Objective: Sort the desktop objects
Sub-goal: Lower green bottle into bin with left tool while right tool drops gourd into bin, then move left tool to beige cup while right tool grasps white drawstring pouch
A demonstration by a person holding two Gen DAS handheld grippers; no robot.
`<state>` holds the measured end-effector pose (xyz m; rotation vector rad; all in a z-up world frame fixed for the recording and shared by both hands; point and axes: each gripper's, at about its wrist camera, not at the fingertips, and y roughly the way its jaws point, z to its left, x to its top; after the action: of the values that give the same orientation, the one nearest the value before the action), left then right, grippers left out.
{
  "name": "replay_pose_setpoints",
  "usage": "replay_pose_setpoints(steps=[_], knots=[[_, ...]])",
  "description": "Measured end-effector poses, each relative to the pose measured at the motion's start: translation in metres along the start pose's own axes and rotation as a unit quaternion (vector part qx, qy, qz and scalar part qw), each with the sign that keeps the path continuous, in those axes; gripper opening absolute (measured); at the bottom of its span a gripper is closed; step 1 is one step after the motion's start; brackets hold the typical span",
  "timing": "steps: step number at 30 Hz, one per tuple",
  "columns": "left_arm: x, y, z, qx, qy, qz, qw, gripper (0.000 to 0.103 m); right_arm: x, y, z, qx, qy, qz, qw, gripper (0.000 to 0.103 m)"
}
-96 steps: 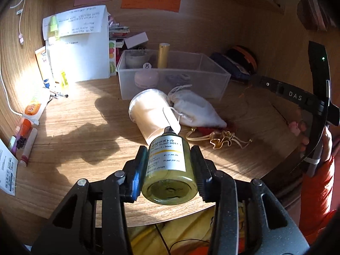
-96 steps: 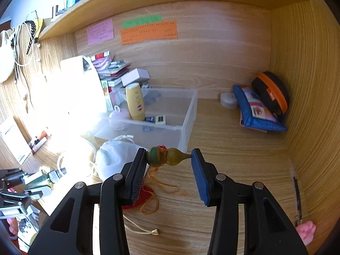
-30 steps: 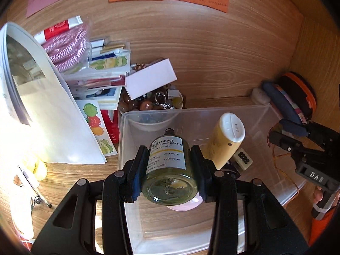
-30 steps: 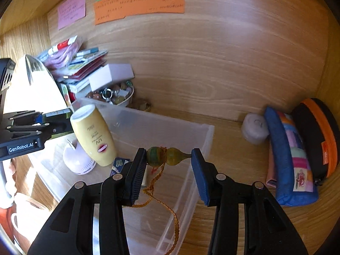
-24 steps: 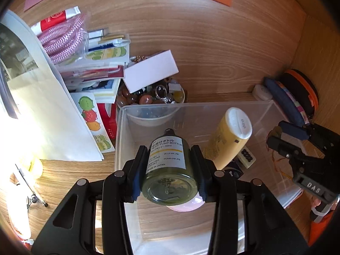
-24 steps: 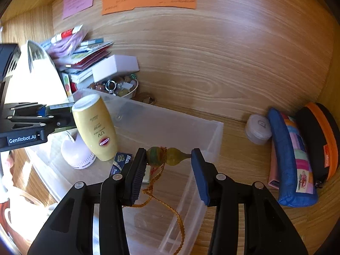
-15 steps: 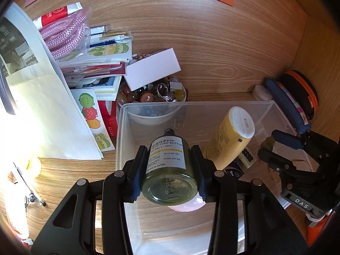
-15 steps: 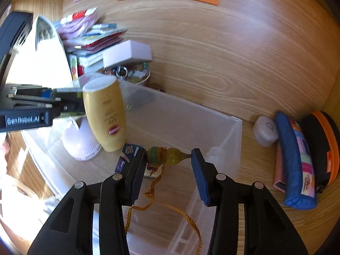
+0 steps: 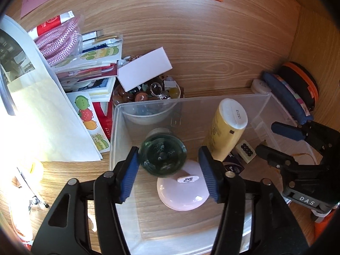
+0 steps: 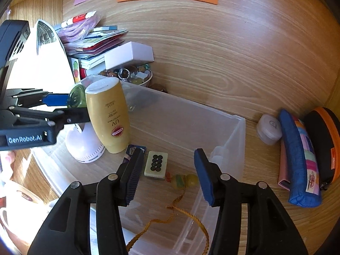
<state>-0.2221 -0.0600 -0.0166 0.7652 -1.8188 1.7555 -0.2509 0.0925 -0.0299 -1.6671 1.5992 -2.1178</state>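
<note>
Left gripper opening, bottle loose between jaws, touching the left pad, over bin. Right gripper opening; charm lay on bin floor beside tile.

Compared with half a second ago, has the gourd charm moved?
Yes. The gourd charm has dropped from between the right tongs, which are opening, to the floor of the clear bin, beside the mahjong tile.
</note>
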Motion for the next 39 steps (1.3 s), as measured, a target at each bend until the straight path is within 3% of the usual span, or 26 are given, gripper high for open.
replay_pose_setpoints(steps=[3, 5, 6, 7, 17, 24, 28, 34, 39], knots=[[0.0, -0.004, 0.001, 0.002, 0.0, -0.007, 1.0, 0.059, 0.0, -0.003, 0.001, 0.003, 0.003, -0.004, 1.0, 0.054], [-0.001, -0.008, -0.001, 0.016, 0.004, -0.016, 0.9997, 0.07, -0.001, -0.006, 0.002, -0.003, 0.003, -0.011, 1.0, 0.066], [-0.001, -0.011, -0.002, 0.021, 0.007, -0.023, 0.9995, 0.071, -0.001, -0.009, 0.003, -0.006, -0.001, -0.018, 1.0, 0.076], [-0.001, -0.014, -0.002, 0.024, 0.009, -0.028, 0.9993, 0.071, -0.001, -0.012, 0.004, -0.01, -0.004, -0.026, 1.0, 0.078], [0.002, -0.046, -0.005, 0.007, 0.004, -0.069, 0.9976, 0.092, 0.0, -0.034, 0.009, -0.023, -0.017, -0.064, 0.997, 0.08], [-0.007, -0.082, -0.009, -0.004, -0.005, -0.092, 0.9957, 0.098, 0.006, -0.054, 0.013, -0.02, -0.019, -0.084, 0.996, 0.084], [-0.018, -0.105, -0.014, 0.016, 0.007, -0.105, 0.9944, 0.1, 0.009, -0.07, 0.016, -0.021, -0.019, -0.083, 0.996, 0.084], [-0.038, -0.131, -0.014, 0.014, 0.005, -0.119, 0.9927, 0.102, 0.003, -0.113, 0.024, -0.015, -0.024, -0.107, 0.994, 0.086], [-0.063, -0.141, -0.018, 0.011, 0.007, -0.113, 0.9935, 0.102, -0.013, -0.149, 0.036, -0.047, -0.044, -0.141, 0.988, 0.094]])
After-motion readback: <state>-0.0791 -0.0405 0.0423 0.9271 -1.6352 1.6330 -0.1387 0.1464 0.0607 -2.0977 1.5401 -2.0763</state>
